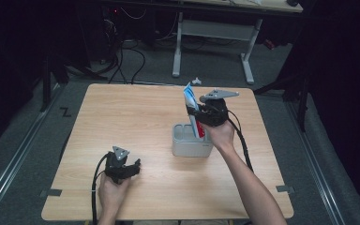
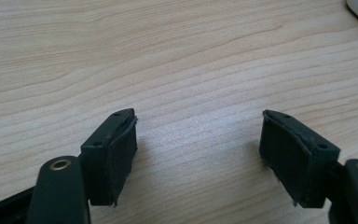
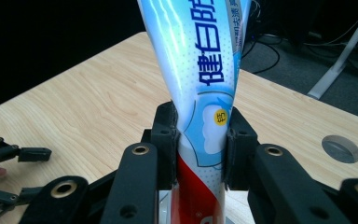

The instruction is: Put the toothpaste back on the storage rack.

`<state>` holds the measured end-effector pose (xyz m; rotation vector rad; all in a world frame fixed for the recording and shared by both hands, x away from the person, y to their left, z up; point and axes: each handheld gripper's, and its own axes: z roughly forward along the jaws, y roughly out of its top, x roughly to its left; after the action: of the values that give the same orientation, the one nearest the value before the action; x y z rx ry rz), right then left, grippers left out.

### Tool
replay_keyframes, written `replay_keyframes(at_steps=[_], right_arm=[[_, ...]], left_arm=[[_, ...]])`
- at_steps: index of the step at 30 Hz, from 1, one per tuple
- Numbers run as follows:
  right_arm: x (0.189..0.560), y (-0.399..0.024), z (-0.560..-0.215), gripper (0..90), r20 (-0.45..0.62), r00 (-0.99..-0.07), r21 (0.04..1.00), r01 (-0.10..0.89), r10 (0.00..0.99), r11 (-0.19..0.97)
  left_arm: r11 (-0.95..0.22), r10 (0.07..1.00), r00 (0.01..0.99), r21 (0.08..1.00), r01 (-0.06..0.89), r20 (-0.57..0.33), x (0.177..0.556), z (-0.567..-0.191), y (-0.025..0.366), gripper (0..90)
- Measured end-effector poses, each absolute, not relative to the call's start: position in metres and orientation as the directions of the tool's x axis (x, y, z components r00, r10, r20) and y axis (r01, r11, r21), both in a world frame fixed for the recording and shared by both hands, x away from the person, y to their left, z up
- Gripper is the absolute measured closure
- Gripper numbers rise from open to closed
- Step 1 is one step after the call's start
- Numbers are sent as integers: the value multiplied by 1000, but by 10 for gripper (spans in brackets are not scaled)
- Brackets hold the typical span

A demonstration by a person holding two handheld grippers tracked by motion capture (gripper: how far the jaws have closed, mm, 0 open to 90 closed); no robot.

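Toothpaste tube [image 3: 200, 93], soft and light, we judge best pinched low, as our right claw [image 3: 200, 144] clamps it over the holder [image 1: 191, 145]; left claw [image 2: 198, 154] released

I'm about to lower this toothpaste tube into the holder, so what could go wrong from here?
The right claw pinches the toothpaste tube low down, so the soft, leaning tube could bend or slip. Its lower end may catch the grey holder's rim and tip it. The left claw is open, apart from the holder, and can't steady it.
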<state>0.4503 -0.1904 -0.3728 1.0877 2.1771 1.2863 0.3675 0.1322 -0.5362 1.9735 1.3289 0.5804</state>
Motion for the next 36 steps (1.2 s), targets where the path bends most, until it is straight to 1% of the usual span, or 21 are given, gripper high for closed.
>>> replay_keyframes(at_steps=[18,36], right_arm=[[449,-191,-388,706,48,-629,843,442,776,307],[447,-190,-394,701,32,-637,830,446,770,334]], left_arm=[[-249,925,380,742,623,-8,367,-536,132,279],[-249,925,380,742,622,-8,367,-536,132,279]])
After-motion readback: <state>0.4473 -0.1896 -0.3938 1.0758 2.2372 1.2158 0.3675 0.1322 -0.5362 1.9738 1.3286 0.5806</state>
